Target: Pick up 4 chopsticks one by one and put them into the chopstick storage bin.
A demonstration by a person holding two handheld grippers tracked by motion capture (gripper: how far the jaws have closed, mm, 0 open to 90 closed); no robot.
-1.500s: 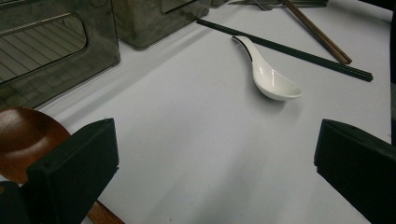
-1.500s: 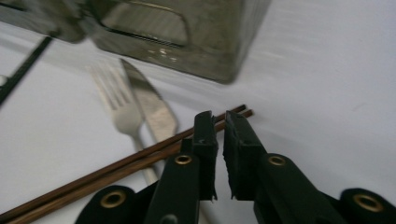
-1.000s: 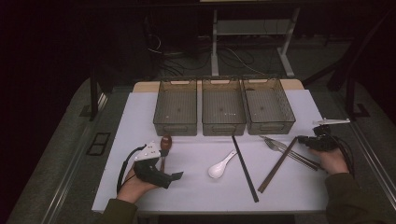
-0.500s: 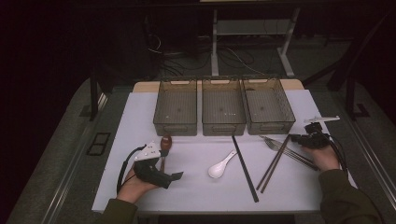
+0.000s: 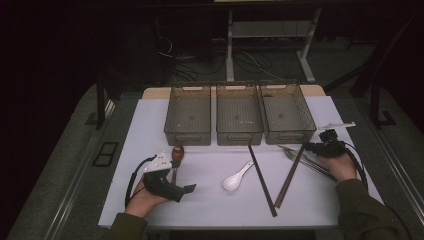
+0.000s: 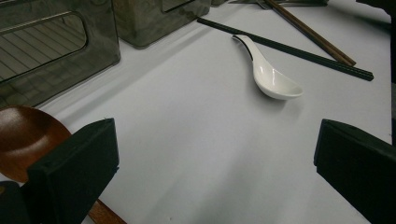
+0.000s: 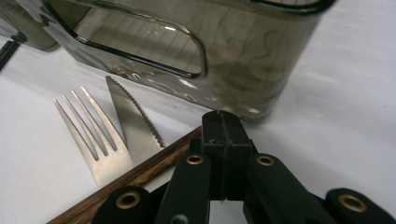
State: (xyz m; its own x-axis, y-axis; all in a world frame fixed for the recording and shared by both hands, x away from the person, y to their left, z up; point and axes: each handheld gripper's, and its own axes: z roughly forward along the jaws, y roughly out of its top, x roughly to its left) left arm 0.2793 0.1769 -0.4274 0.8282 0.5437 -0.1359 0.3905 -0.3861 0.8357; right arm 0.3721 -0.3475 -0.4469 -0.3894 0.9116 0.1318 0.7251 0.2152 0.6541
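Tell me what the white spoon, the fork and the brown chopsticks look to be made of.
White spoon: probably glazed ceramic, possibly melamine; glossy, with bright highlights in the bowl.
Fork: metal, likely stainless steel; silvery, brushed sheen on thin tines.
Brown chopsticks: apparently wood, or a wood-look finish; dark streaky grain shows in the right gripper view.

Three bins [image 5: 239, 120], two spoons [image 5: 238, 178], two chopstick pairs [image 5: 262, 180], one fork [image 7: 91, 133], one knife [image 7: 135, 123].

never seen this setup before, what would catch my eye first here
Three smoky see-through bins stand side by side at the far middle of the white table. In front lie a white spoon and dark chopsticks. The right gripper, jaws shut, sits by a fork and knife; the left gripper rests open.
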